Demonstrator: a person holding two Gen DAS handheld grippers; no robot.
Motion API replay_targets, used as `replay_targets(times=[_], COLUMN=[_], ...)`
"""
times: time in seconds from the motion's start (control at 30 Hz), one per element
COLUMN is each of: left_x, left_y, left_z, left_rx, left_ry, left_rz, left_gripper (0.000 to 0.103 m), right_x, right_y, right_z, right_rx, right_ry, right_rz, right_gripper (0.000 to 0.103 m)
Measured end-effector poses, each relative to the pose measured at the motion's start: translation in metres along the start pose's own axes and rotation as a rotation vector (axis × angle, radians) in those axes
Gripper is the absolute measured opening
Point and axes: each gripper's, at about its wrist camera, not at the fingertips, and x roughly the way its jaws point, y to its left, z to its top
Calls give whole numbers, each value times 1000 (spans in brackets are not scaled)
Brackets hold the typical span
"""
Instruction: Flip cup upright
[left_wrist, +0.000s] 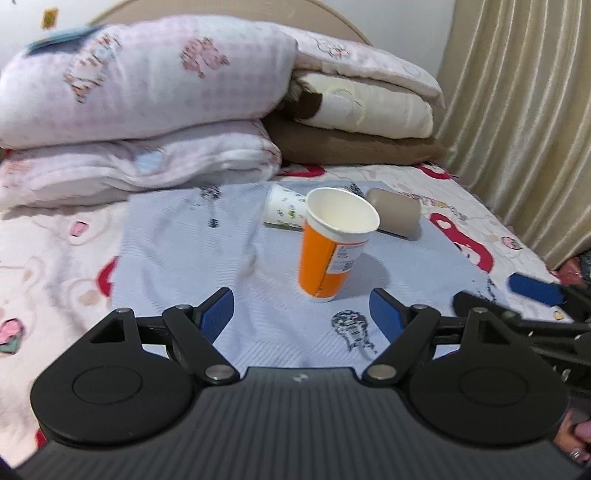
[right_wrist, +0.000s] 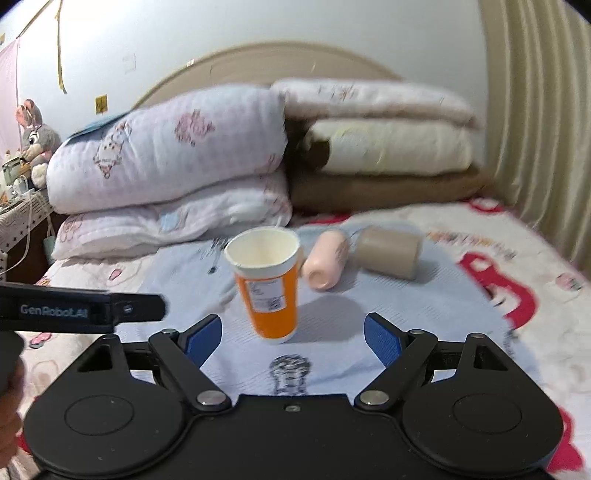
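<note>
An orange paper cup (left_wrist: 327, 247) with a white rim stands upright, mouth up, on a light blue cloth (left_wrist: 177, 243) on the bed; it also shows in the right wrist view (right_wrist: 267, 286). My left gripper (left_wrist: 303, 314) is open and empty, just short of the cup. My right gripper (right_wrist: 291, 336) is open and empty, also just short of it. Behind the cup lie a white patterned cup (left_wrist: 284, 210), a taupe cup (left_wrist: 397, 212) and a pink cup (right_wrist: 327, 264), all on their sides.
Folded quilts (left_wrist: 140, 103) and blankets (left_wrist: 362, 110) are stacked at the bed's head. A curtain (left_wrist: 524, 110) hangs on the right. The right gripper's blue finger (left_wrist: 532, 288) shows at the right of the left wrist view. The left gripper's body (right_wrist: 81, 306) crosses the right wrist view's left side.
</note>
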Motion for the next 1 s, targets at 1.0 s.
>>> replay_targets(times=[1.0], left_x=[-5], left_y=[-6], left_z=[-32], left_rx=[31], left_ry=[-22], left_rz=[134], left_gripper=[101], right_x=[-17], right_y=[10], right_z=[-18], right_rx=[5], right_ry=[-55], right_rz=[-247], right_gripper=[101])
